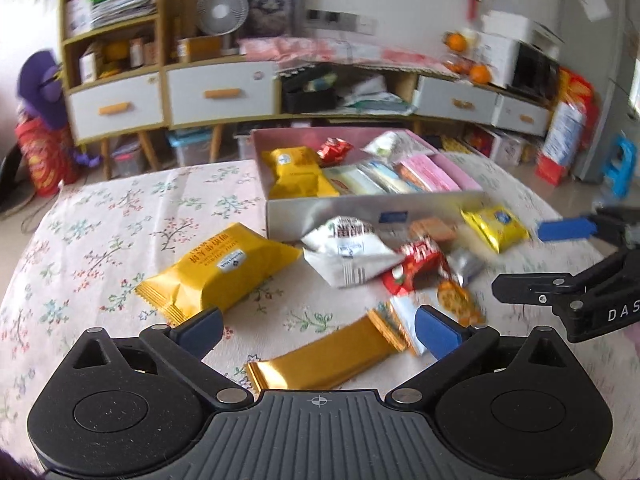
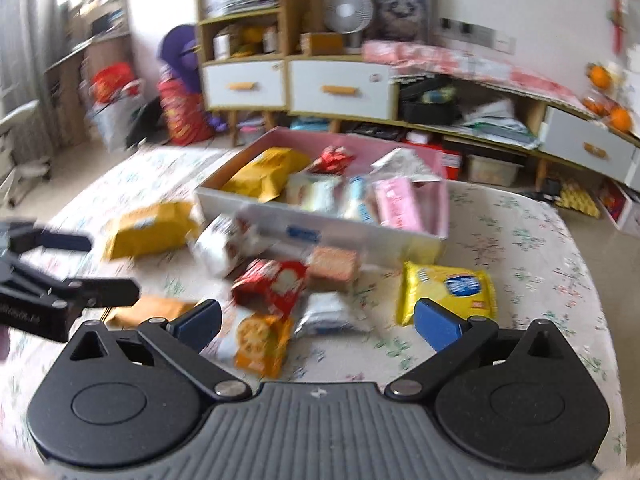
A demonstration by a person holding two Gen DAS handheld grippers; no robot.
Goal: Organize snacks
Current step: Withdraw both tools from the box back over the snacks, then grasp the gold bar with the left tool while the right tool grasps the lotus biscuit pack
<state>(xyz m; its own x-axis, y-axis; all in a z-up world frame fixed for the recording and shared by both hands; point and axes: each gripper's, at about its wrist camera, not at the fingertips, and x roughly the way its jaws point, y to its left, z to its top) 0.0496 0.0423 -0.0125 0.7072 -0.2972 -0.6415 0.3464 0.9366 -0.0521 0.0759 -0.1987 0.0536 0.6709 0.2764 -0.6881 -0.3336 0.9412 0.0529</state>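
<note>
In the left wrist view, the left gripper (image 1: pixel 318 332) hangs over the tabletop (image 1: pixel 120 216) with its jaws spread wide and nothing pressed between them; a long gold bar (image 1: pixel 324 354) lies on the floral cloth in the gap. The landmark is the open box (image 1: pixel 360 208), pink inside with a pale front wall, standing toward the far side of the tabletop. Inside the box lie a yellow pack, a small red wrapper and a row of pale and pink packets. Left of the box and nearer the camera lies a big yellow bag (image 1: pixel 218 272). Just in front of the box's front wall sits a loose heap: a white packet (image 1: pixel 348 254), a red packet (image 1: pixel 416 266), an orange cracker packet (image 1: pixel 456 300) and, toward the box's right end, a small yellow packet (image 1: pixel 496 228). The right gripper (image 1: pixel 516 258) shows at the right edge, to the right of the heap, jaws apart. In the right wrist view, blurred, the right gripper (image 2: pixel 318 330) is also wide open and empty, above the same heap in front of the box (image 2: pixel 340 236): the red packet (image 2: pixel 272 284), the orange cracker packet (image 2: pixel 260 340) and a silver packet (image 2: pixel 330 312). The small yellow packet (image 2: pixel 448 292) lies in front of the box's right end, and the big yellow bag (image 2: pixel 148 230) left of the box. The left gripper (image 2: pixel 100 266) enters from the left edge, open.
</note>
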